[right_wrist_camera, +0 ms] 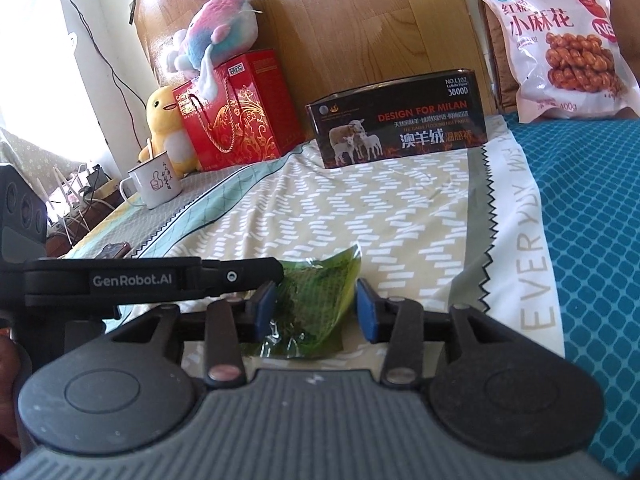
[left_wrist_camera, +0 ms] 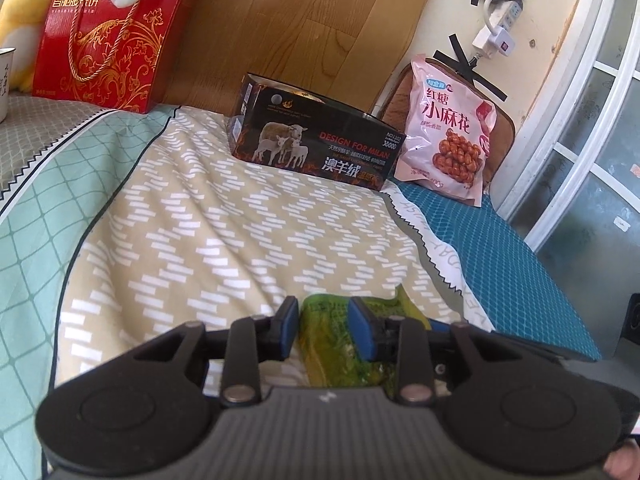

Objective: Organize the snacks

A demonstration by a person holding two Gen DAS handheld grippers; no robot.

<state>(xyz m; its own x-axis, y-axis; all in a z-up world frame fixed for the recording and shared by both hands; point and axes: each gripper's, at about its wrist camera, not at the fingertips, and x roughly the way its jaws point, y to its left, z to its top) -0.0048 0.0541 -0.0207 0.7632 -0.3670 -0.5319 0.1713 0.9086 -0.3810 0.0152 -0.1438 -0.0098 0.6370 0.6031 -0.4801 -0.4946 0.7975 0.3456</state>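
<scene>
A green snack packet (left_wrist_camera: 320, 360) (right_wrist_camera: 316, 300) lies on the patterned bedsheet (left_wrist_camera: 224, 216), between the blue pads of both grippers. My left gripper (left_wrist_camera: 324, 328) has its pads a little apart around the packet's edge and does not squeeze it. Seen from the right wrist, the left gripper's finger (right_wrist_camera: 240, 276) comes in from the left to the packet's corner. My right gripper (right_wrist_camera: 316, 312) is open, and its right pad stands off the packet. Farther back, a black box with sheep on it (left_wrist_camera: 320, 140) (right_wrist_camera: 400, 124) stands on the bed.
A pink bag of twisted snacks (left_wrist_camera: 448, 132) (right_wrist_camera: 560, 40) leans at the back right on a blue mat (left_wrist_camera: 520, 260). A red biscuit box (left_wrist_camera: 108, 40) (right_wrist_camera: 240, 112), a yellow plush (right_wrist_camera: 164, 128), a pastel plush (right_wrist_camera: 216, 36) and a white mug (right_wrist_camera: 154, 184) stand back left. A wooden headboard (left_wrist_camera: 300, 20) closes the back.
</scene>
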